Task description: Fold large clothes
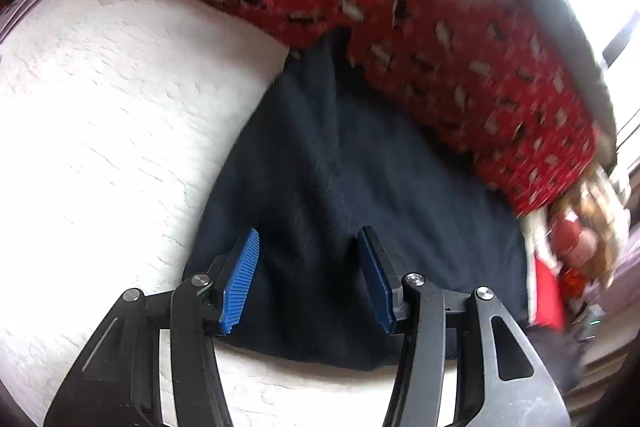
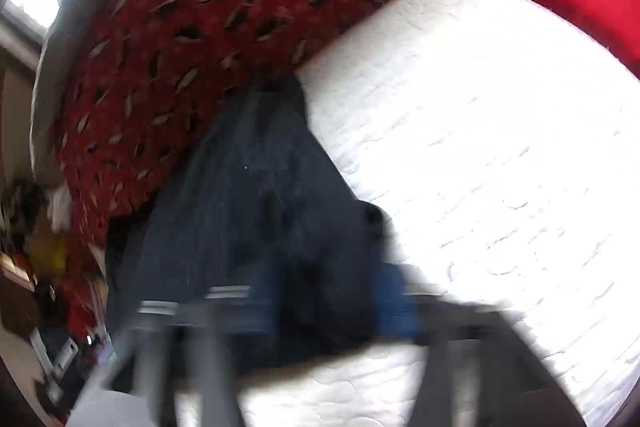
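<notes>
Jaws of the left gripper (image 1: 308, 275) stand apart, blue ribbed pads (image 1: 240, 283) facing one another with dark cloth showing in the gap but not pinched. Jaws of the right gripper (image 2: 328, 303) are smeared by motion blur; whether they are parted or clamped on cloth cannot be told, though dark fabric appears to lie between the blue pads.

The dark garment (image 1: 340, 187), navy with a denim-like weave in the right wrist view, lies on the white mattress (image 1: 100, 107). Its far end runs under the red patterned blanket (image 1: 400, 7); its near edge lies just ahead of both grippers. The long axis runs away from the cameras, narrowing toward the blanket.

Judged stage: early in the fold, both grippers addressing the near end of the garment before a lift. The next move probably calls for the left jaws to close on the near edge, matched by a firm hold on the right, then a carry along the long axis toward the far end. The blanket overlapping that end may obstruct a clean fold.
</notes>
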Demonstrator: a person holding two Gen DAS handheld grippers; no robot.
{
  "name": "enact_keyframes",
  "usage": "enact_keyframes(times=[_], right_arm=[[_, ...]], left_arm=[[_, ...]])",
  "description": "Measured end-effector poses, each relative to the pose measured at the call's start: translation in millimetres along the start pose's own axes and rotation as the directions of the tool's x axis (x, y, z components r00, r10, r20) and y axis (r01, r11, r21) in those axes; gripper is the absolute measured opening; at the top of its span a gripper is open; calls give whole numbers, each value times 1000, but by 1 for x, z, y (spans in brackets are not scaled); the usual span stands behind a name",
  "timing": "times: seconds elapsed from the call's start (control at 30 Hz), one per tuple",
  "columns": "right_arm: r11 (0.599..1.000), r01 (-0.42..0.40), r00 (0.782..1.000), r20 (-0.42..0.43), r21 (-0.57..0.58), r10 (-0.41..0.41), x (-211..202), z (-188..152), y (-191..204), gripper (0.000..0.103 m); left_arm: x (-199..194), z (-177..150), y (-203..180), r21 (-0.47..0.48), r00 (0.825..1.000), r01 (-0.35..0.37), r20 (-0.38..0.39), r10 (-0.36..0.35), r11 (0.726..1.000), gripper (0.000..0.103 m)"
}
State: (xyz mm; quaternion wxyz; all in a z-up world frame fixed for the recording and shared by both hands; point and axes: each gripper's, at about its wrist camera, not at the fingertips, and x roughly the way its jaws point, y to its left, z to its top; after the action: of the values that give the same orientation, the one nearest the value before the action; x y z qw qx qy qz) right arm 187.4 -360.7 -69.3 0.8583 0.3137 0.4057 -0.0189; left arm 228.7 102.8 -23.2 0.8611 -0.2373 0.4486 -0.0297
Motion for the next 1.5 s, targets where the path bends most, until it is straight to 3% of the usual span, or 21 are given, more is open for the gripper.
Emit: enact_keyframes(times=[0.07,0.1,0.13,0.17,0.23,0.27,0.3,0.33,0.4,0.5,0.57,0.67,0.73,0.87,0.93,1.0,1.1,1.17,1.27,1.4,1.5], right_arm=[[1000,-18,998,60,-14,19,-19,3,0,5],[1000,-23,996,88,0,23,-27,5,-4,4],[1000,-6,996,84,8,5,-28,5,-10,4],[1000,20,998,51,11,-21,-21,4,-14,4],[997,78,997,-8,-10,-78,-6,-2,-18,5],[994,104,994,-13,-33,-105,-4,-4,-14,9],[990,133,991,-5,-37,-134,-6,-3,-9,22],[986,164,986,6,-35,-164,-6,-4,1,27],[964,267,958,106,-5,-265,-23,0,12,34],[986,166,959,236,-18,-157,-43,-2,39,44],[987,129,965,240,-97,-103,-37,-4,66,44],[973,88,978,203,-214,-43,-3,-12,117,43],[963,82,982,184,-258,-34,12,-15,128,43],[945,107,994,40,-308,-100,74,-30,123,49],[918,140,990,84,-371,-117,73,-37,133,51],[897,156,988,64,-413,-142,71,-42,146,55],[918,122,991,102,-378,-89,60,-25,146,55],[939,89,987,158,-331,-37,49,1,138,55],[951,87,980,197,-298,-28,51,29,141,57],[956,96,977,212,-276,-37,63,52,137,53],[953,177,967,222,-247,-122,75,63,112,52]], left_arm=[[6,-2,3,-9,999,-32,28,32,999,50],[11,-1,4,2,998,-62,29,62,998,55],[20,1,4,27,993,-117,5,117,993,62],[31,-2,6,47,985,-166,-30,168,985,76],[36,-1,12,37,984,-170,-49,171,985,78],[32,2,11,23,985,-165,-43,166,986,78],[28,6,9,17,986,-162,-33,162,987,78],[23,8,8,18,987,-161,-11,161,987,78],[6,10,-2,24,985,-160,75,157,987,77],[-4,7,-21,67,988,-88,132,79,994,77],[3,5,-33,117,987,-101,140,84,988,77],[26,3,-33,139,988,-142,79,132,980,77],[30,0,-28,126,985,-167,55,161,978,77],[37,0,-29,144,979,-200,60,193,969,77],[38,0,-29,151,978,-207,62,200,967,78],[42,-3,-29,155,977,-212,61,205,965,79],[30,-4,-27,143,979,-199,65,191,970,79],[12,-1,-29,125,986,-144,97,133,982,79],[-9,12,-42,143,984,-85,165,61,986,79],[21,59,-65,176,986,-127,127,105,976,79],[68,91,-57,123,984,-180,15,179,976,79]])
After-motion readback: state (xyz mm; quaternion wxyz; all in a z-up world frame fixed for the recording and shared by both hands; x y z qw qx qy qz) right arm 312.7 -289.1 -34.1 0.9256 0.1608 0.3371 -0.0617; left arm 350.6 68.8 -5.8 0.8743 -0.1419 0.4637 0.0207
